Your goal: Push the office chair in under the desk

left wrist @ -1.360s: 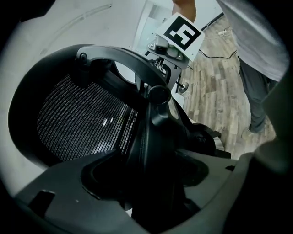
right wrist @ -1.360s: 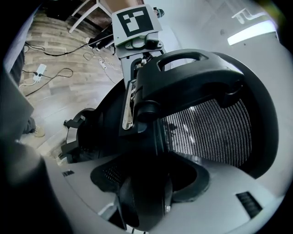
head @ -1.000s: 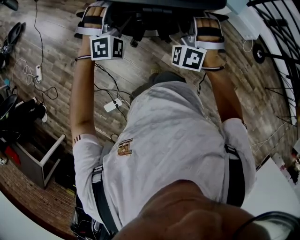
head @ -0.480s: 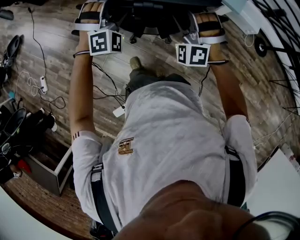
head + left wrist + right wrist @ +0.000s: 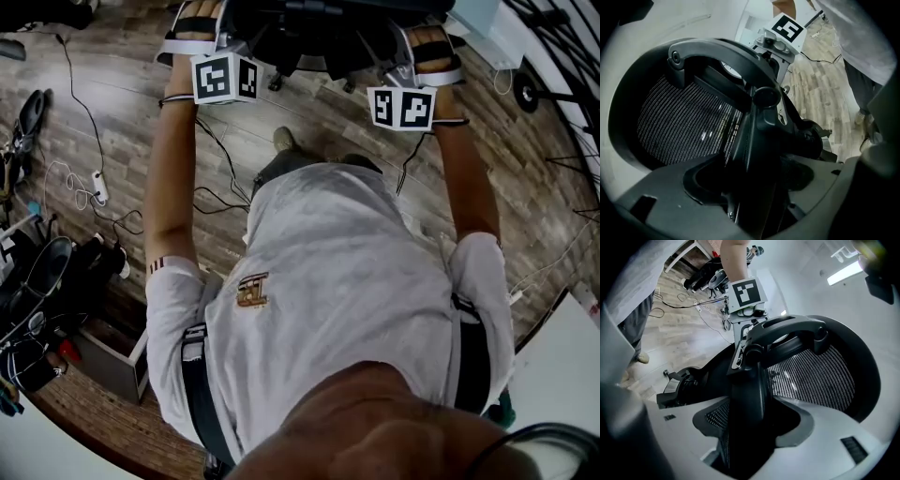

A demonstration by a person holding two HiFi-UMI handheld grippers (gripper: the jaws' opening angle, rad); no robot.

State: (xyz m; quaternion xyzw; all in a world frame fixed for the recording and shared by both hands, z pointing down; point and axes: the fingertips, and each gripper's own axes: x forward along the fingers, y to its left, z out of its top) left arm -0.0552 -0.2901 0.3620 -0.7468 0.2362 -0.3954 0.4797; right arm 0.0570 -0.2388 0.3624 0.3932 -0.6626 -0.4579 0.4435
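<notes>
We hold the office chair [image 5: 314,28] by its back, ready to push.
Our left gripper [image 5: 754,187] and right gripper [image 5: 750,427] each pinch tight on a dark bar behind the mesh, top of the head view, one per side so it should roll straight.

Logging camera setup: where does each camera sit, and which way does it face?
Head view: on the head, steeply down at shirt, arms, floor.
Left gripper view: on left gripper, jaws clamping the office chair; trouser leg visible.
Right gripper view: on right gripper, clamping the chair; forearm visible.
Shared: both gripper views show the chair's mesh back.
</notes>
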